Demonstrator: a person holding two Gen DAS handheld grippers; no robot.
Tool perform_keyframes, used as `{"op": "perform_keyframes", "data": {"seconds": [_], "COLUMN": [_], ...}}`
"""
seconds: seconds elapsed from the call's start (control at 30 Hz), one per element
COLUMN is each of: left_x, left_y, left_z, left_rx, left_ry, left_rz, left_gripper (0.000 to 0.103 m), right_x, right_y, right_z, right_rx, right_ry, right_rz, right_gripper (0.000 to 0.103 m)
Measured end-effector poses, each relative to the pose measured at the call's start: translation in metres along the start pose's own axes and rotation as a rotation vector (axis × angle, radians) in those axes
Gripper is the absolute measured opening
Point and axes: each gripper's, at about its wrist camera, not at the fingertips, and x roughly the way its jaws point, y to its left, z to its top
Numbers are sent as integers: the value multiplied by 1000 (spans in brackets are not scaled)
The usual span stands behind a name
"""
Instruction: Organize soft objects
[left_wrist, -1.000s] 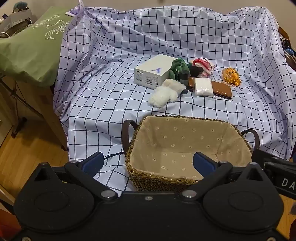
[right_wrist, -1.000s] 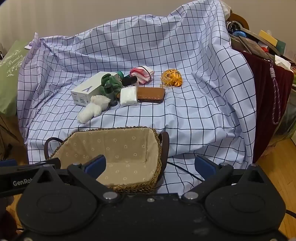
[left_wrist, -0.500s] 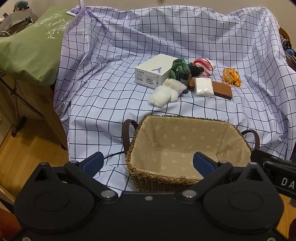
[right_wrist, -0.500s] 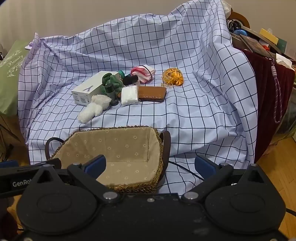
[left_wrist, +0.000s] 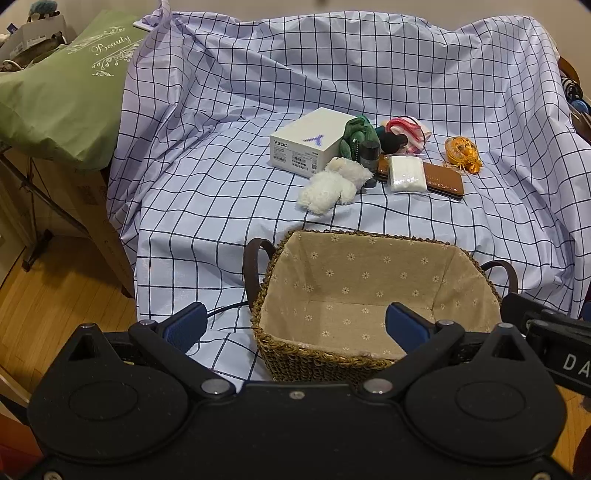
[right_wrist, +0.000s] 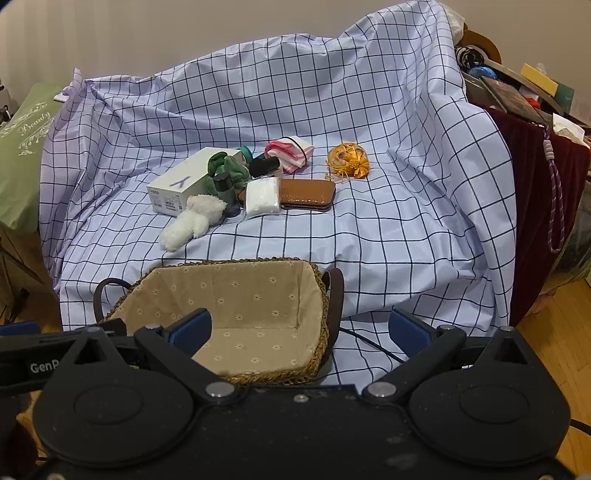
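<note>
A rectangular woven seagrass basket (left_wrist: 325, 360) with a beige flower-print lining and dark brown loop handles stands at the near edge of a lilac cloth with a dark grid (left_wrist: 221, 192) draped over the desk. The basket holds nothing. The left tongs (left_wrist: 295, 325) hang over its near left corner, blue-padded fingers spread wide with nothing between them. The right tongs (right_wrist: 299, 326) hang over the basket's near right corner, likewise wide apart and empty.

Well beyond the basket's far rim lies a cluster of things. Nearest the basket is a fluffy white plush toy (left_wrist: 334, 184). Just behind that sits a white cardboard box with a purple Y mark (left_wrist: 308, 142), and a dark green plush (left_wrist: 358, 134) leans against the box's right end. A small dark cylinder (left_wrist: 369, 151), perhaps a bottle, stands beside the green plush. Right of the white plush, a white packet in clear wrap (left_wrist: 406, 172) lies on a flat brown leather case (left_wrist: 443, 180). Behind these is a pink-and-white striped cloth bundle (right_wrist: 290, 152), and farthest right of the cluster an orange knotted ornament (right_wrist: 349, 161). Left of the cloth hangs a green fabric bag printed "Beauty" (left_wrist: 62, 92).
</note>
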Motion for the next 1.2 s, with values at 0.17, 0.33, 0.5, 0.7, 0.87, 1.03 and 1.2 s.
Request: {"op": "perform_keyframes", "data": {"seconds": [0.17, 0.33, 0.5, 0.7, 0.87, 1.03, 1.2], "left_x": [0, 0, 0, 0, 0, 0, 0], "left_y": [0, 2, 3, 3, 3, 3, 3], "left_z": [0, 1, 1, 0, -3, -2, -3], "left_rx": [1, -1, -4, -5, -9, -10, -12], "left_ry": [1, 0, 1, -1, -2, -1, -1], "left_rz": [0, 4, 2, 3, 6, 6, 6], "left_gripper": [100, 100, 100, 100, 100, 100, 100], "right_x": [0, 0, 1, 2, 4, 4, 4], "right_y": [1, 0, 0, 0, 0, 1, 1], "right_z": [0, 1, 1, 1, 1, 1, 1], "right_rx": [-7, -2, -2, -1, 1, 1, 0], "right_ry": [2, 3, 8, 16, 25, 25, 27], "right_rz": [-1, 1, 1, -1, -1, -1, -1], "right_gripper": [102, 102, 102, 102, 102, 102, 102]}}
